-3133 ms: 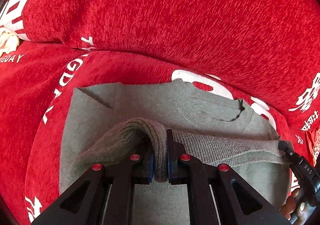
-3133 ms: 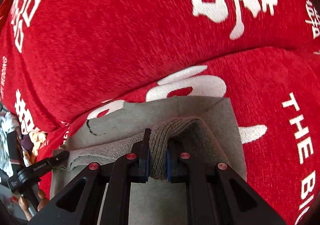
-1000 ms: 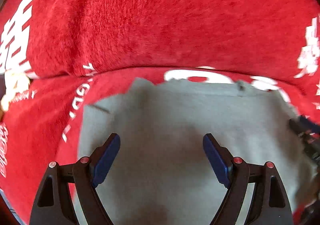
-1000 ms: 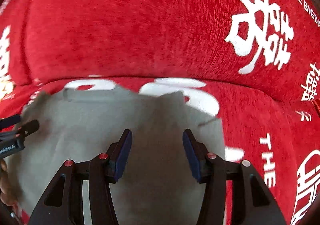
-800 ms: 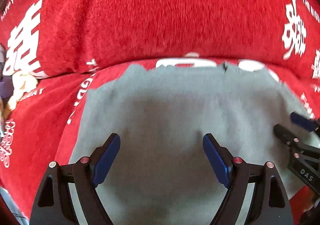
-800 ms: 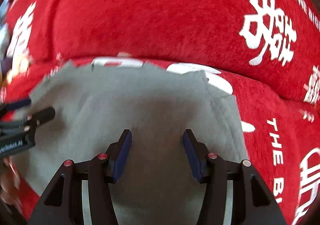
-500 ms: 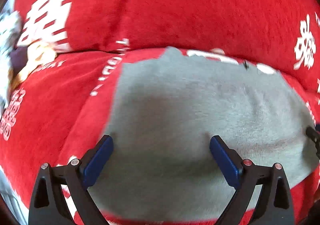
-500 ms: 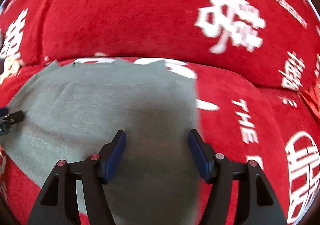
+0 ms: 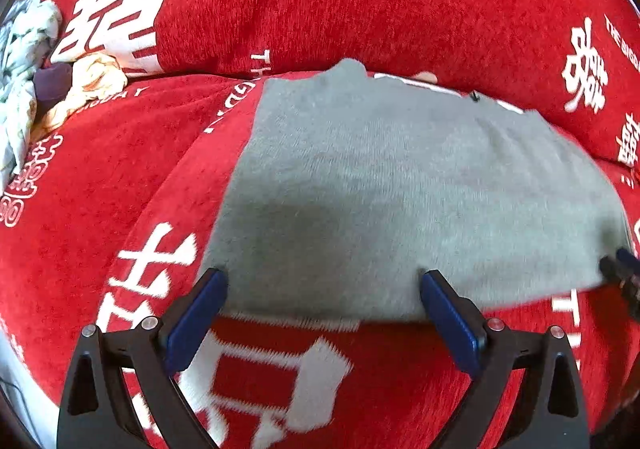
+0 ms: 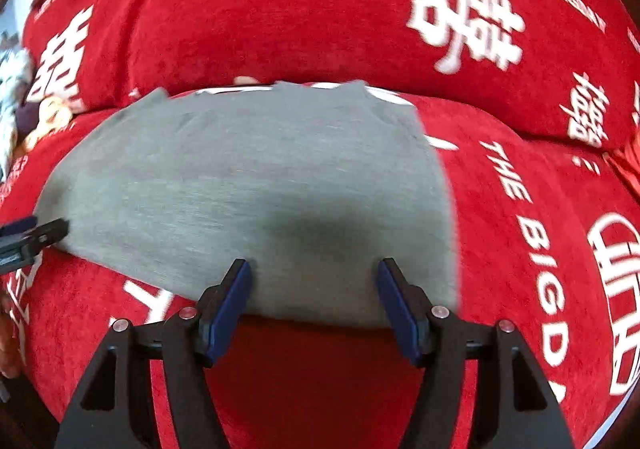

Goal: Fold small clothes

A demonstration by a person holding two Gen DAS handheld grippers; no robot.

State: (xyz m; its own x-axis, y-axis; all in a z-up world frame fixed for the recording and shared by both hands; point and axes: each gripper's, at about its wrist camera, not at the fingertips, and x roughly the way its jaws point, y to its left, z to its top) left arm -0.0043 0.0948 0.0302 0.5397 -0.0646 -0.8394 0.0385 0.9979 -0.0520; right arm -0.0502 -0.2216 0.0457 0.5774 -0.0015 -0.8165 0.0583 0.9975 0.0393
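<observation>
Your L gripper point(image 9: 322, 295) and R gripper point(image 10: 314, 285) – jaws spread wide on both, nothing between them. Grey garment point(image 9: 400, 185) lies folded flat on the red sofa cover point(image 9: 120, 177), near edge just ahead of both grippers – pile of other clothes point(image 9: 24, 69) far left.

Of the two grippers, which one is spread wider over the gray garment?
The left gripper: its blue pads stand far apart along the folded gray garment's near edge. The right gripper is open too, but its pads sit noticeably closer together.
</observation>
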